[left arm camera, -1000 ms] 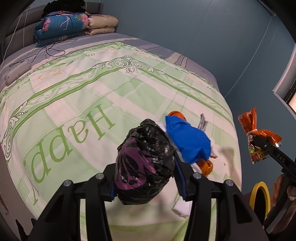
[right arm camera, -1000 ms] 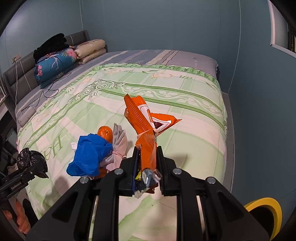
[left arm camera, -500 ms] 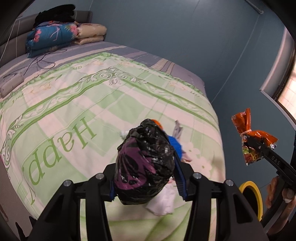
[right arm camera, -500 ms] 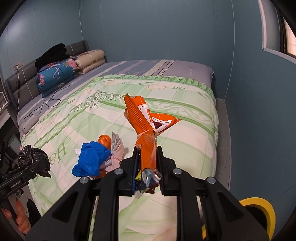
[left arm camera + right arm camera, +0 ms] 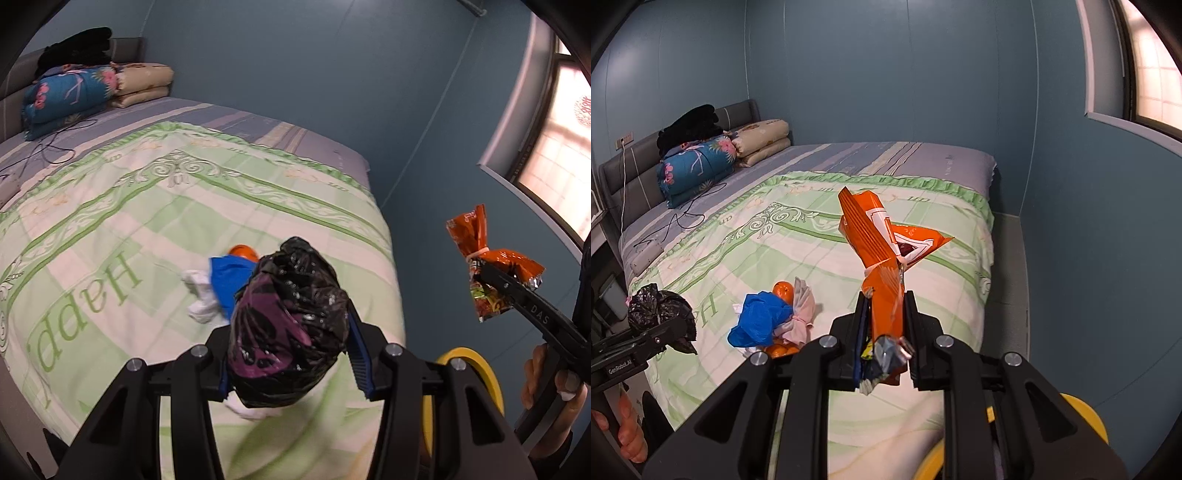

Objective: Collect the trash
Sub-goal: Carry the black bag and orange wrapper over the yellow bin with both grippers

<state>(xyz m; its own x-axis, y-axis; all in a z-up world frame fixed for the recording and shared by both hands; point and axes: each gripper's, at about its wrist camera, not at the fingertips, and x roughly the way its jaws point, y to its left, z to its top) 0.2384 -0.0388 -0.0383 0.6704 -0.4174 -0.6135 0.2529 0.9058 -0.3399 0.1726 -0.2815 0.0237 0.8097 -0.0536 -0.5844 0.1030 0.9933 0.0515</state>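
Observation:
My left gripper (image 5: 288, 354) is shut on a black crumpled plastic bag (image 5: 291, 321), held above the foot of the bed; it also shows at the left of the right wrist view (image 5: 659, 314). My right gripper (image 5: 884, 314) is shut on an orange snack wrapper (image 5: 882, 240), seen too in the left wrist view (image 5: 487, 266). On the green quilt (image 5: 746, 236) lies a pile: a blue bag (image 5: 759, 323), a pink-grey cloth (image 5: 803, 314), an orange fruit (image 5: 783, 290) and white tissue (image 5: 201, 299).
A yellow-rimmed bin (image 5: 469, 373) stands on the floor by the bed's foot, also low right in the right wrist view (image 5: 1086, 424). Folded blankets and pillows (image 5: 701, 162) sit at the headboard. Blue walls and a window (image 5: 554, 140) close the right side.
Both grippers have drawn back and swung right from the bed, still holding their trash. The pile looks smaller and further left, and the yellow bin has come more into view.

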